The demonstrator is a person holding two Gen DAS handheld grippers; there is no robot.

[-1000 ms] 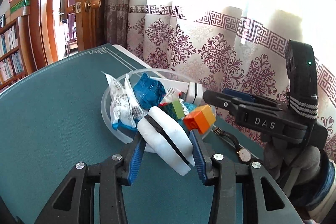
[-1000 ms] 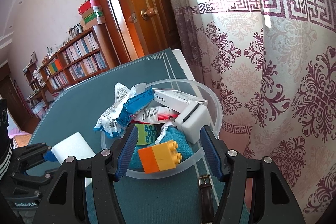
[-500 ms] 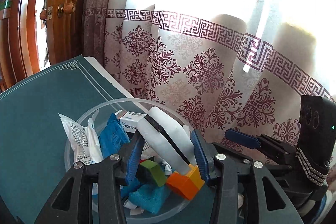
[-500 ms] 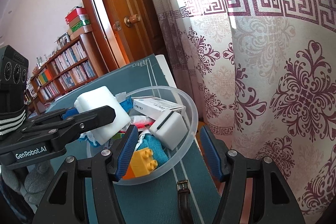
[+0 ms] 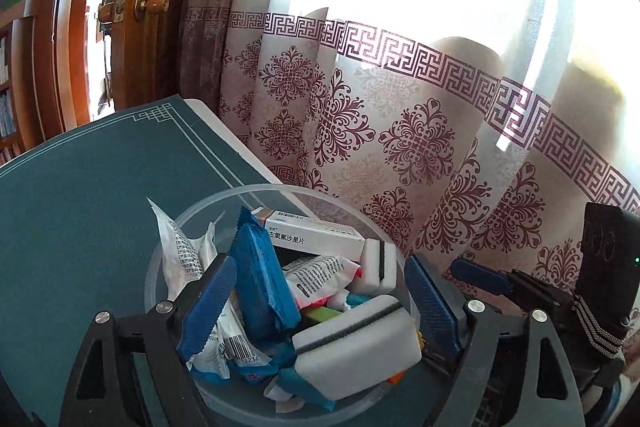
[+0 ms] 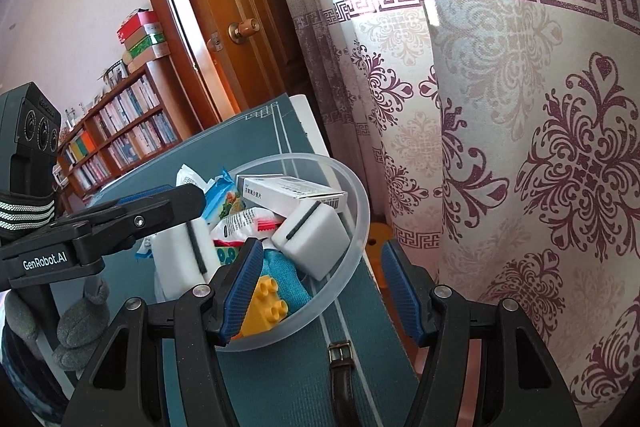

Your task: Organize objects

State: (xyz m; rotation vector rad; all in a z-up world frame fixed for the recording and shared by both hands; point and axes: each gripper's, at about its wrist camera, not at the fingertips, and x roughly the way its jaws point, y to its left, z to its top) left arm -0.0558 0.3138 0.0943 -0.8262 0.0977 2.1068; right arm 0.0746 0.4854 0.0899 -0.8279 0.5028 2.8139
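A clear plastic bowl (image 5: 280, 189) on the green table mat holds several items. Among them are a medicine box (image 5: 316, 233), a blue snack packet (image 5: 260, 287) and a white sponge (image 5: 378, 263). A second white sponge with a black stripe (image 5: 356, 347) lies on the pile between the fingers of my left gripper (image 5: 320, 311). Those jaws are opening and the pads stand clear of it. My right gripper (image 6: 320, 291) is open at the bowl's near rim (image 6: 356, 195), with a yellow-orange brick (image 6: 268, 311) by its left finger.
A brown watch strap (image 6: 340, 379) lies on the mat just in front of the bowl. The patterned curtain (image 6: 520, 147) hangs close on the right, past the table edge. A gloved hand (image 6: 80, 319) holds the left gripper. Door and bookshelves stand behind.
My left gripper carried the striped sponge from the mat over the bowl, then opened. The sponge now lies in the bowl. The right gripper has barely moved.
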